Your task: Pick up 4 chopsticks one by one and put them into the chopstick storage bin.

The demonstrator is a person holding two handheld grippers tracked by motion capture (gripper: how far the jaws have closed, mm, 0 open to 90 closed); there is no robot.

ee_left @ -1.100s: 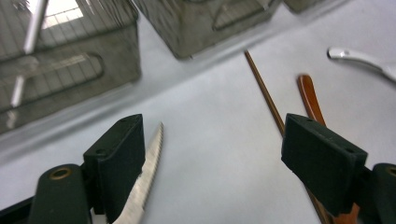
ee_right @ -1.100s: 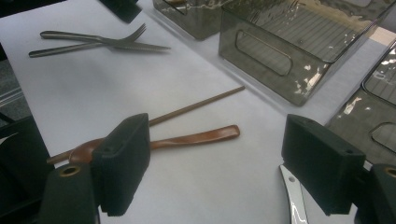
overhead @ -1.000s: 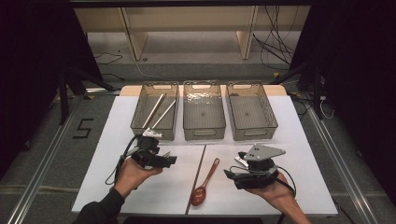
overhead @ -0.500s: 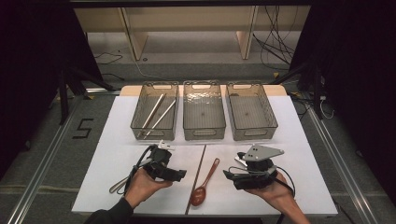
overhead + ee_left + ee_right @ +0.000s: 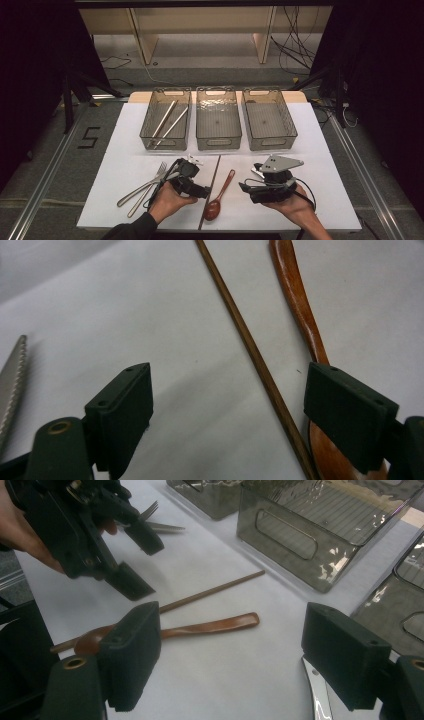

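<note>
On the white table top, a thin wooden chopstick [image 5: 215, 174] lies beside a brown wooden spoon [image 5: 220, 194]. My left gripper [image 5: 204, 191] hovers low over them with its jaws wide open. In the left gripper view the chopstick [image 5: 250, 347] runs up between the two pads without touching either, and the spoon [image 5: 299, 300] passes behind the right pad. My right gripper [image 5: 247, 190] rests open near the front edge and holds nothing. Its view looks across the spoon [image 5: 210, 626] and chopstick [image 5: 215, 592] toward the left gripper [image 5: 142, 562].
Three clear bins stand in a row at the back; the left bin [image 5: 166, 95] holds two metal chopsticks [image 5: 167, 124]. A fork [image 5: 150, 181] and a knife [image 5: 137, 204] lie left of the left hand. A shiny metal utensil [image 5: 316, 695] lies under my right gripper.
My left gripper has moved right and down, from over the fork and knife to above the wooden chopstick and spoon. The right gripper has stayed put.
</note>
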